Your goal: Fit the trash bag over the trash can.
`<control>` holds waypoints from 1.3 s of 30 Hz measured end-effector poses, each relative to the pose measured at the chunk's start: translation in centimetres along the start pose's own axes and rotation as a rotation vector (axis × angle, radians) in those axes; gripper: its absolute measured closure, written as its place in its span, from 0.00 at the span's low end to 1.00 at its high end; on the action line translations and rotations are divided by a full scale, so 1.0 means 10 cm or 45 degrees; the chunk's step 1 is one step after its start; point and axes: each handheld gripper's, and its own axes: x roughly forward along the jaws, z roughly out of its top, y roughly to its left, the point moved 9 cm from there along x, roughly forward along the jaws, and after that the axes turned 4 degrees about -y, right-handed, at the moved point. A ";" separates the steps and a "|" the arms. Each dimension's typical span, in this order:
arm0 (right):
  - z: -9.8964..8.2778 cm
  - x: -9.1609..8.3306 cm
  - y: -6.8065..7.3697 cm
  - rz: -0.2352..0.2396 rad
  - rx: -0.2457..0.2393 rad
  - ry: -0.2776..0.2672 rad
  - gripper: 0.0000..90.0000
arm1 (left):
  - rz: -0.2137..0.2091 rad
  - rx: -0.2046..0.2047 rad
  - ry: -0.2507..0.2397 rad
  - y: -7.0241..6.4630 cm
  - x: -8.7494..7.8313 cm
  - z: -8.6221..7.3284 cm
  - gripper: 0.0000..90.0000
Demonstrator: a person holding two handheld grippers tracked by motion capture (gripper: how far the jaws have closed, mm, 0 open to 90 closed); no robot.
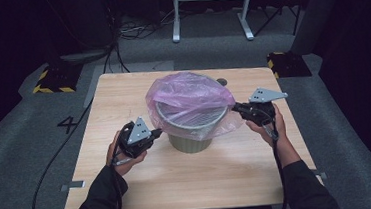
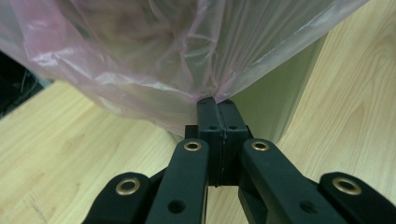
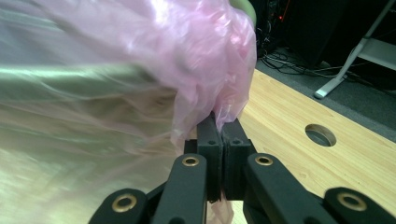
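A green bin (image 1: 190,134) stands mid-counter (image 1: 130,189), nearer the far edge, a pink bag (image 1: 188,97) draped over its rim. The left gripper (image 2: 217,105) and the right gripper (image 3: 219,122) each have jaws pinching the bag's hem. Best pull both sides down evenly, keeping the film taut without tearing.

Light wooden table (image 1: 130,189), round hole (image 1: 222,82) near its far edge, green bin (image 1: 190,143) standing mid-table

A recording lab or studio: a wooden bench (image 1: 130,189) on grey carpet (image 1: 21,147), black drapes around, cables (image 1: 132,31), hazard-striped floor weights (image 1: 53,79) and a metal stand (image 1: 211,7) beyond the jaws.
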 end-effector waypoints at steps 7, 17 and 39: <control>-0.01 -0.05 0.00 0.000 -0.002 -0.017 0.96 | -0.015 0.038 0.101 -0.06 0.09 -0.17 1.00; 0.11 -0.22 0.01 -0.021 -0.035 -0.091 0.75 | 0.053 -0.108 0.009 0.07 -0.21 -0.22 0.54; 0.42 -0.43 0.17 0.154 -0.098 -0.241 0.80 | 0.098 -0.159 -0.205 0.62 -0.42 0.86 0.24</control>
